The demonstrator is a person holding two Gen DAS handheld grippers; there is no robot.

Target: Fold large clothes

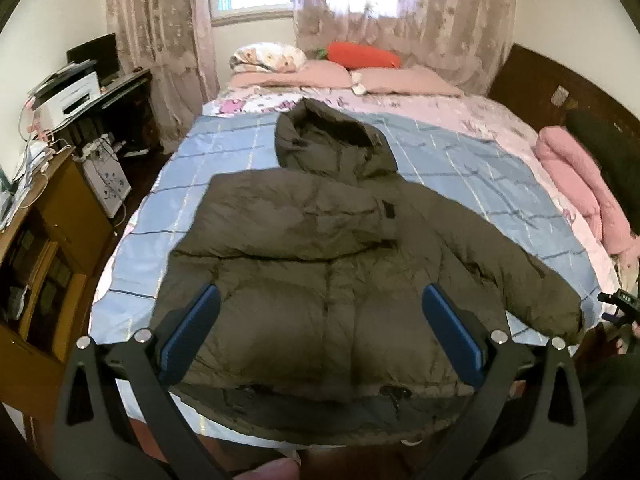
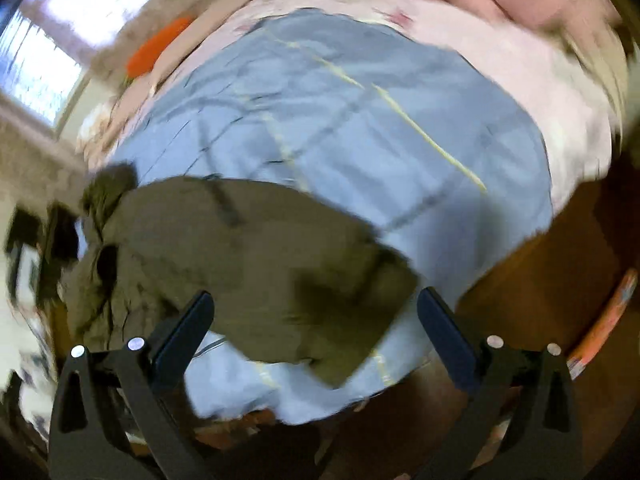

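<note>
An olive hooded puffer jacket [image 1: 320,248] lies flat on a blue checked sheet [image 1: 224,160] on the bed, hood toward the pillows, one sleeve folded across the chest, the other reaching out to the right. My left gripper [image 1: 320,312] hovers open above the jacket's lower half, nothing between its blue pads [image 1: 192,328]. The right wrist view is blurred by motion. There my right gripper [image 2: 314,320] stands wide open above the cuff end of the jacket's sleeve [image 2: 320,312], not touching it. The right gripper's body shows at the left wrist view's right edge [image 1: 620,304].
Pink pillows [image 1: 320,74] and an orange cushion [image 1: 362,56] lie at the head of the bed. A rolled pink quilt [image 1: 576,184] sits along its right side. A wooden cabinet [image 1: 52,248] and a desk with a printer [image 1: 72,96] stand left. Brown floor [image 2: 540,280] lies beside the bed.
</note>
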